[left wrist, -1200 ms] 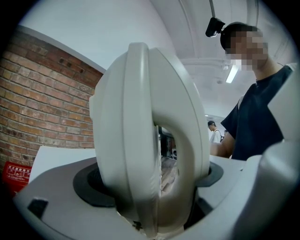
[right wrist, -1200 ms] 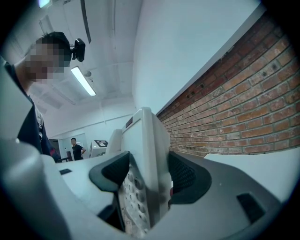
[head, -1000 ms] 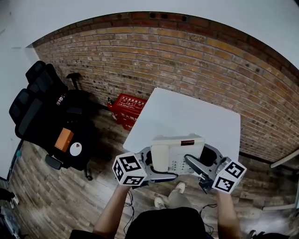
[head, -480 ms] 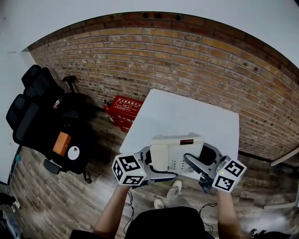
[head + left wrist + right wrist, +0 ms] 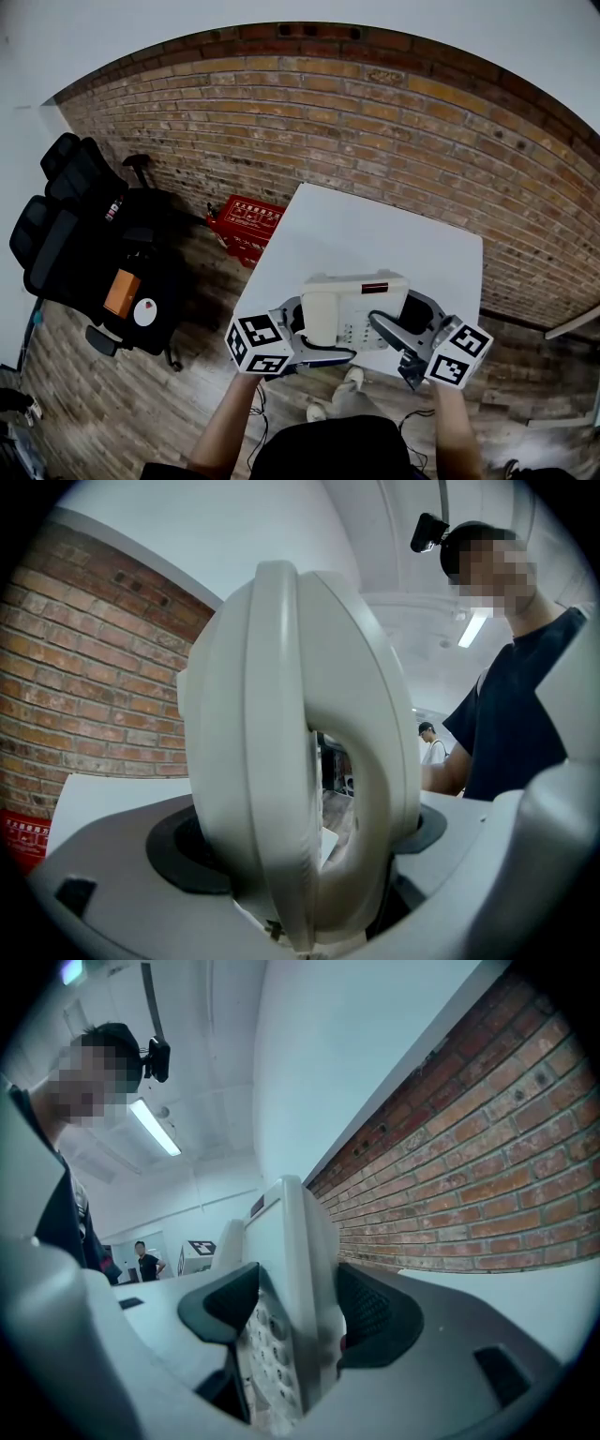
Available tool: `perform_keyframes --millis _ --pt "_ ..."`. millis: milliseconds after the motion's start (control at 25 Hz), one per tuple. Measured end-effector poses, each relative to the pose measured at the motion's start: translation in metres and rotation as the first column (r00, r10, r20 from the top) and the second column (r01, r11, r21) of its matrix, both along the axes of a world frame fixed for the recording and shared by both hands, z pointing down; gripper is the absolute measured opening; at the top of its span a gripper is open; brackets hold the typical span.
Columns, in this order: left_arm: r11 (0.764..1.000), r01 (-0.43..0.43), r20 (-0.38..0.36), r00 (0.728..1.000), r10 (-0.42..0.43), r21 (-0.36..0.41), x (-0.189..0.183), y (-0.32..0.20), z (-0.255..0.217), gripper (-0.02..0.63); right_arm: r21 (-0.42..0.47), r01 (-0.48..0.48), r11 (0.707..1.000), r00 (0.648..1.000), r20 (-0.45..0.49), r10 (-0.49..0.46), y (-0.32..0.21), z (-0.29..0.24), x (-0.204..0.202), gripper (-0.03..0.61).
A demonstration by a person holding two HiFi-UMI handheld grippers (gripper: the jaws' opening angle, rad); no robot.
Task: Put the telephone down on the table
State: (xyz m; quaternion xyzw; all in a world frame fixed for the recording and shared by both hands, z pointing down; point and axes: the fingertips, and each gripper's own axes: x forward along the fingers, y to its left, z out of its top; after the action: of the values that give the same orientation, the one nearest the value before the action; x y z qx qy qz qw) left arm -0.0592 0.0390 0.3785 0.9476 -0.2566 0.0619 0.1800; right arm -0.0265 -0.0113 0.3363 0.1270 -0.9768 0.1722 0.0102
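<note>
I hold the phone (image 5: 354, 309) between both grippers, at the near edge of the white table (image 5: 375, 225), keypad up and the handset in its cradle on the left. My left gripper (image 5: 309, 339) is closed on the phone's handset end; in its own view the handset (image 5: 300, 752) fills the gap and both pads press it. My right gripper (image 5: 398, 336) clamps the keypad edge, its black pads (image 5: 375, 1321) tight on either face of the phone (image 5: 291, 1269). I cannot tell whether the phone touches the table. A brick wall (image 5: 375, 122) stands behind, and a red basket (image 5: 246, 225) sits on the floor to the left.
</note>
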Motion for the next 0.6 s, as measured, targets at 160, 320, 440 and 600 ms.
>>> perform_keyframes --millis 160,320,440,600 --pt "1.0 0.0 0.011 1.0 0.0 -0.004 0.005 -0.021 0.003 0.482 -0.008 0.006 1.0 1.0 0.004 -0.006 -0.021 0.003 0.005 0.258" --pt "1.0 -0.003 0.016 1.0 0.003 -0.017 0.008 -0.043 0.009 0.482 -0.015 0.008 1.0 1.0 -0.003 -0.008 -0.044 0.008 0.007 0.258" --pt "1.0 -0.005 0.013 1.0 0.005 -0.027 0.009 -0.06 0.011 0.482 -0.029 0.004 1.0 1.0 0.0 -0.004 -0.061 0.013 0.009 0.258" --pt "0.999 -0.011 0.019 1.0 0.011 -0.045 0.013 -0.079 0.019 0.482 -0.053 0.003 0.999 1.0 -0.002 -0.003 -0.08 0.021 0.013 0.258"
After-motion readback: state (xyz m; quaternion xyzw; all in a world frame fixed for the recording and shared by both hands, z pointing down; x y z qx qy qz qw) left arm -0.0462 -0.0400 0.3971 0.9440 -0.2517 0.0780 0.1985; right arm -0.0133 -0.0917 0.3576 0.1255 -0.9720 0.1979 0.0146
